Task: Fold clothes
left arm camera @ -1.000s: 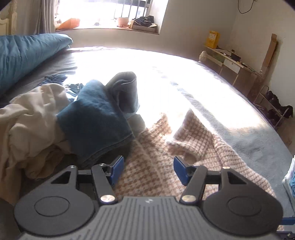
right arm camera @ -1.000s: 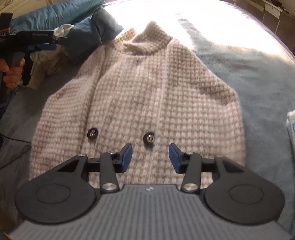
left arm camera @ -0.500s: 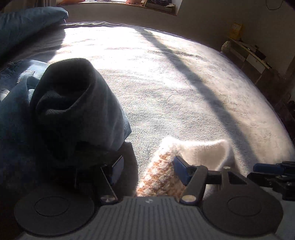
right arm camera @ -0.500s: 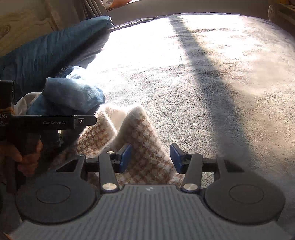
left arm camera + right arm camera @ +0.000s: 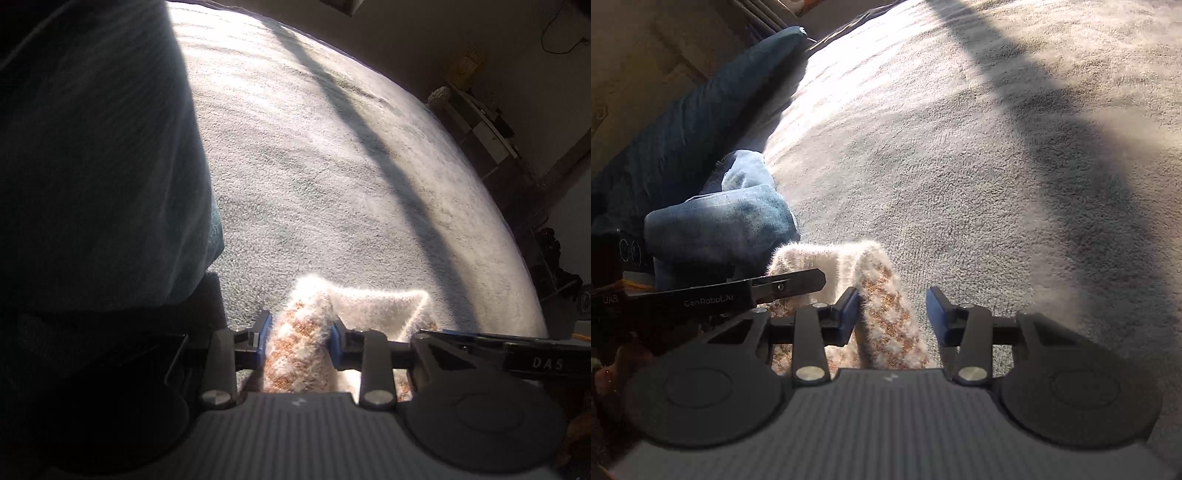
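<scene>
Cardigan [image 5: 297, 345] collar edge on grey bed cover [image 5: 332, 166], beside dark blue clothes [image 5: 92, 147]. Left wrist: my left gripper [image 5: 297, 339] just closed, both pads pinching checked knit; right tool alongside. Right wrist: my right gripper [image 5: 892, 314] closing too, cardigan [image 5: 882, 314] fold against left pad only, right pad clear, so not gripped yet. Risk I see: fuzzy knit slips from right side on lift, fold skews; blue jeans [image 5: 738, 218] pile may snag.

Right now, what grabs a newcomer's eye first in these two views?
The fuzzy cream-and-tan checked knit garment, pinched in the left claw low in its view, with sun on its bunched edge. In the right view the same knit runs between the right claw's pads. Behind, a broad dark shadow bar crosses the sunlit grey bed cover.
</scene>
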Action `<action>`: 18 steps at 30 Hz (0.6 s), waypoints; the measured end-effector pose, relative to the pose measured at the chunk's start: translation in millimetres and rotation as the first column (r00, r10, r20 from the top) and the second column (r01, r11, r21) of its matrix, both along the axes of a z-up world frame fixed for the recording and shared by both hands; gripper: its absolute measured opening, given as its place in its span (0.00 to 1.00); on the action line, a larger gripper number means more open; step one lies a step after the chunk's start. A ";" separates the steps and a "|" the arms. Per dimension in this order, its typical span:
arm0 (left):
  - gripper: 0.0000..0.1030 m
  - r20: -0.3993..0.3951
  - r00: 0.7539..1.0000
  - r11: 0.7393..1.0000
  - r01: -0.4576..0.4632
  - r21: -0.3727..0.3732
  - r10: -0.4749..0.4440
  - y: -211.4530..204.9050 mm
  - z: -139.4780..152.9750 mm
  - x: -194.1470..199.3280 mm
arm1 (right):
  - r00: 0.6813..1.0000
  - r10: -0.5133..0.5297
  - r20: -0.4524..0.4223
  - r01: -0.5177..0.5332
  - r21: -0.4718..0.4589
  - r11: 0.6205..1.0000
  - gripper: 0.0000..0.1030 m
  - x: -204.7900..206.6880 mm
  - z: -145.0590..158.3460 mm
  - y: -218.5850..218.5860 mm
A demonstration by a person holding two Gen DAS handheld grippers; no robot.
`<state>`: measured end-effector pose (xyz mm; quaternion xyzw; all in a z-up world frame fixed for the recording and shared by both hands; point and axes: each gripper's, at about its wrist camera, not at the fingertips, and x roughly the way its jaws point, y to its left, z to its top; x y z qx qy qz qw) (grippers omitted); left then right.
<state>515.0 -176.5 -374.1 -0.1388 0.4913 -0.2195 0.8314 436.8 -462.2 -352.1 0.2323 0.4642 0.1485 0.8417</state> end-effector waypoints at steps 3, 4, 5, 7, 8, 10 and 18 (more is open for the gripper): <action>0.14 0.051 0.998 1.000 0.020 -0.002 -0.020 0.3 10.3 -11.7 | 0.999 0.022 0.043 -0.020 -0.038 0.999 0.16 -6.6 10.2 8.2; 0.14 0.068 0.997 1.000 0.027 -0.008 -0.027 1.7 14.9 -16.5 | 0.998 0.025 0.058 -0.022 -0.044 0.999 0.15 -10.5 15.2 10.0; 0.13 0.086 0.996 0.999 0.035 -0.013 -0.033 3.1 19.4 -21.4 | 0.997 0.028 0.075 -0.024 -0.048 0.999 0.14 -14.9 20.5 11.4; 0.13 0.125 0.991 0.998 0.055 -0.024 -0.052 6.4 29.9 -32.2 | 0.993 0.034 0.115 -0.028 -0.054 0.998 0.14 -24.5 31.9 13.2; 0.13 0.145 0.987 0.997 0.070 -0.024 -0.066 7.8 35.7 -38.2 | 0.991 0.036 0.132 -0.029 -0.056 0.998 0.13 -29.4 37.2 14.0; 0.13 0.188 0.977 0.994 0.104 -0.018 -0.099 10.5 47.2 -50.9 | 0.985 0.038 0.170 -0.027 -0.069 0.997 0.13 -43.1 50.2 16.2; 0.14 0.377 0.851 0.929 0.312 0.198 -0.366 14.6 87.3 -124.8 | 0.941 0.164 0.296 -0.082 -0.269 0.960 0.13 -103.2 90.5 43.7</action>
